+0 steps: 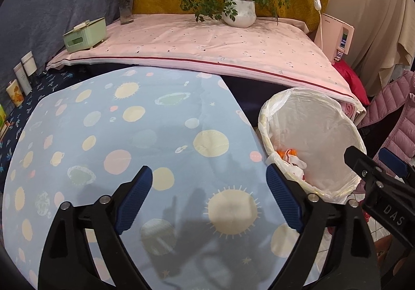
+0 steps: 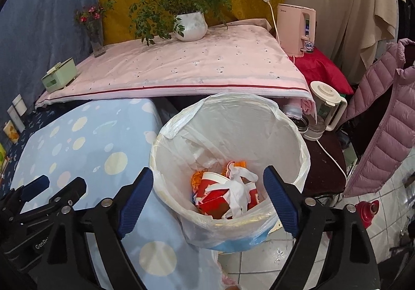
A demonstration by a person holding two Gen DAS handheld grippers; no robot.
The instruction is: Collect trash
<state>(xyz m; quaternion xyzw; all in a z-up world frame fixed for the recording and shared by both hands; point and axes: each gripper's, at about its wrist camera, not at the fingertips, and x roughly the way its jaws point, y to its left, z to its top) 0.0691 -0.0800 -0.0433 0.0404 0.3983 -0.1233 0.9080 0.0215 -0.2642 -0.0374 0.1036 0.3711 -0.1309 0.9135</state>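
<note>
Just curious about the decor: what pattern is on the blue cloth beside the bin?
Pale dots, suns and ringed planets on the light blue cloth, clearest in the left wrist view.

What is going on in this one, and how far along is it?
A person with two handheld grippers is collecting trash. The right gripper hangs open over the lined bin, where red paper cups and crumpled white tissue lie. The left gripper is open and empty over the blue patterned cloth, which shows no trash.
</note>
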